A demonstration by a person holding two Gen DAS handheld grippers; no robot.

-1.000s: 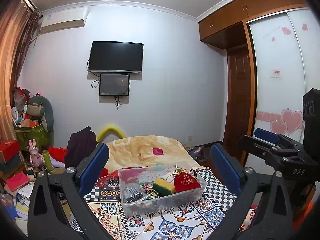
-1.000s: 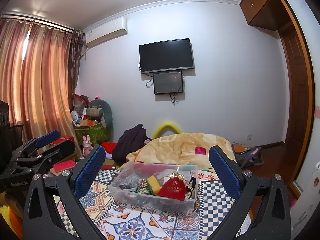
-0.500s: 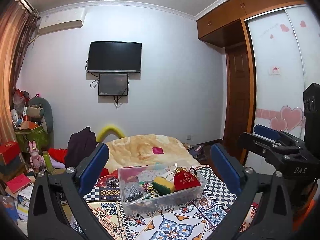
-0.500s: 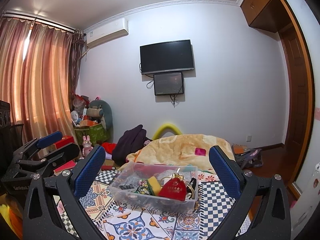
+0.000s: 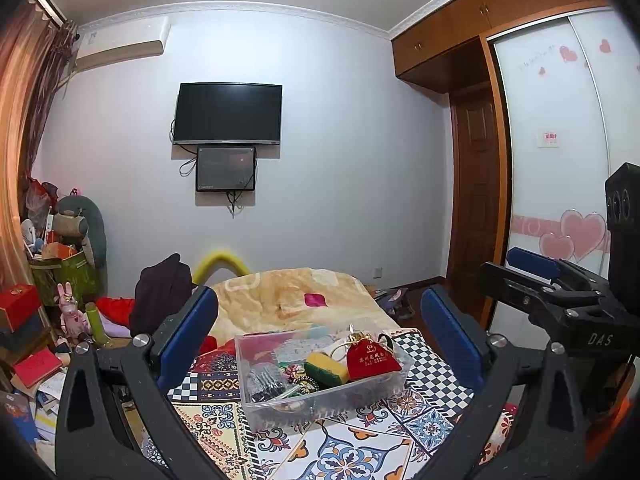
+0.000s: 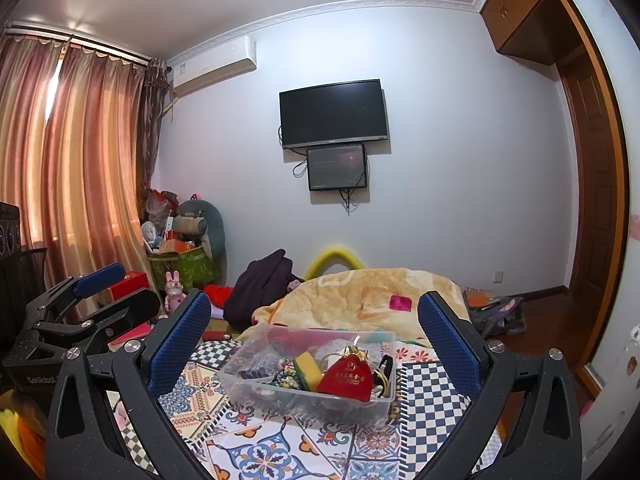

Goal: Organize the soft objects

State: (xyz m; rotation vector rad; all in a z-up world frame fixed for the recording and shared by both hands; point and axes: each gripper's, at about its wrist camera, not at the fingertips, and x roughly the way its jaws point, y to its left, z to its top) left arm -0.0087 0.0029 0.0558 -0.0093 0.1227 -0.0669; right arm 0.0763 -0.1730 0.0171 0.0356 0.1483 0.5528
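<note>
Resting on the patterned cloth (image 5: 352, 452), a clear bin (image 5: 320, 396) is being framed by the left gripper (image 5: 320, 336) and right gripper (image 6: 314, 336), both spread wide, nothing being gripped; a red pouch (image 6: 347, 378) and yellow-green sponge (image 5: 326, 368) are being kept inside.

Clear plastic bin (image 5: 320, 394): see-through. Pouch (image 5: 372, 360) inside: red, gold lettering, gold tie. Sponge (image 5: 326, 367): yellow top, green underside. Cloth (image 6: 276, 446) under the bin: patchwork of blue, orange and cream floral tiles with navy-and-white checks. Blanket (image 6: 372, 292): pale yellow and cream, one pink patch. Gripper pads (image 5: 188, 330): blue on black frames. Curtains (image 6: 68, 168): orange-pink.
</note>
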